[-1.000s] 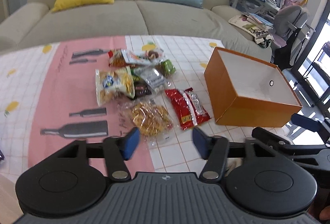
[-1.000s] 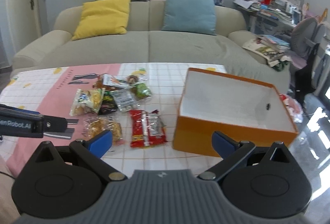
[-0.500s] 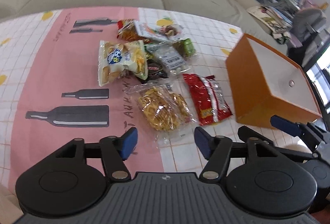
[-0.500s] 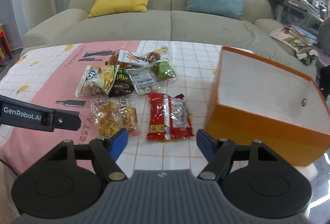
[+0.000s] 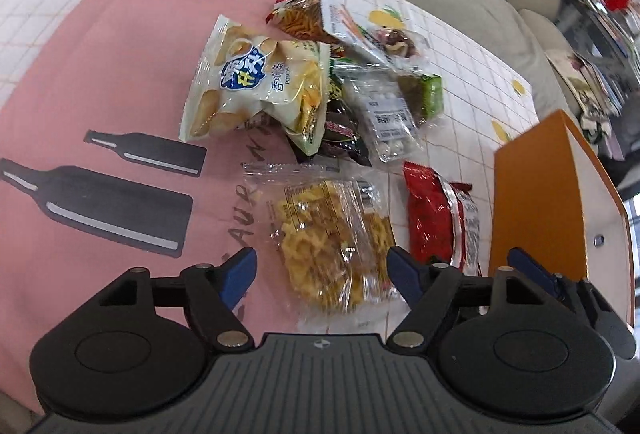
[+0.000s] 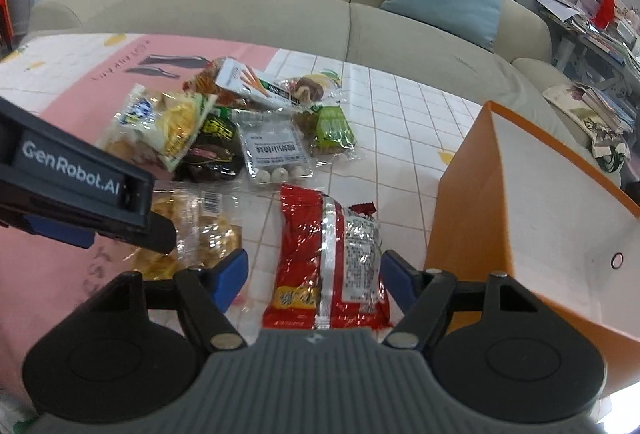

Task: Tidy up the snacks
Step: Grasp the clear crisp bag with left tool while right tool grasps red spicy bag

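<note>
The clear bag of yellow crunchy snacks is lying flat on the desk, just beside the red bag. I am guessing both bags are light, soft and crinkly, and the snacks inside could break if squeezed hard. Pinching an edge looks safest.

The left hand-held gripper is hanging low over the clear bag, fingers spread wide on each side, not pinching anything. The right hand-held gripper is doing the same over the red bag. The orange box is sitting close by, open on top.
</note>
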### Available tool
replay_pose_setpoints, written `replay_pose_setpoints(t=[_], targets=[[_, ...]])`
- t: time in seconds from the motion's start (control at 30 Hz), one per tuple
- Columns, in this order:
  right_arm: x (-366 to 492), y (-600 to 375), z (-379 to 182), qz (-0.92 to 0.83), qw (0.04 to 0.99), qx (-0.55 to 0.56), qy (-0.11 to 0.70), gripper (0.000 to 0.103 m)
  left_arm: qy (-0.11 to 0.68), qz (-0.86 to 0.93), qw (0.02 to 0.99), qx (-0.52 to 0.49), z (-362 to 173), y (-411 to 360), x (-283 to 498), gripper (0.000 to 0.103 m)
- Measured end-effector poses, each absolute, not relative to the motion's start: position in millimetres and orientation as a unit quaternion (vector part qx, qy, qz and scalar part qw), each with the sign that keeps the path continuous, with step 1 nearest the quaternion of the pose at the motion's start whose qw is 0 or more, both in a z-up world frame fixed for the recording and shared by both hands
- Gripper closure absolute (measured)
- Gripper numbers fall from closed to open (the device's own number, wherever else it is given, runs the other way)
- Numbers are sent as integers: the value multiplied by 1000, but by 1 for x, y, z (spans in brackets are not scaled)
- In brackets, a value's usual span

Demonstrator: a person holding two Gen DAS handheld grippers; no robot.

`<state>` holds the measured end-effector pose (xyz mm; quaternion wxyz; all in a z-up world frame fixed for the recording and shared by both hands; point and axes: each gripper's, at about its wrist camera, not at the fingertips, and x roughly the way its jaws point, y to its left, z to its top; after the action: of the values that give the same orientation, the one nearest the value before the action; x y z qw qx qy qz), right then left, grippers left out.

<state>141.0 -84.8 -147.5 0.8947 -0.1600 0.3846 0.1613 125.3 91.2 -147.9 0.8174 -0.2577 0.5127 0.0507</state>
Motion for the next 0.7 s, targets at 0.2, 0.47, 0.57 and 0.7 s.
replay_pose_setpoints(t=[0.2, 0.47, 0.57, 0.7], targets=[[156, -80, -164, 143, 895, -160, 390, 26, 527, 72, 810, -248, -158, 80, 138, 13], [159, -79, -181, 144, 888, -150, 411, 24, 549, 86, 813, -175, -166, 55, 157, 4], [159, -80, -184, 145, 887, -141, 414, 24, 558, 88, 808, -170, -169, 53, 161, 0], [158, -82, -187, 146, 887, -129, 418, 27, 563, 86, 806, -159, -173, 51, 166, 0]])
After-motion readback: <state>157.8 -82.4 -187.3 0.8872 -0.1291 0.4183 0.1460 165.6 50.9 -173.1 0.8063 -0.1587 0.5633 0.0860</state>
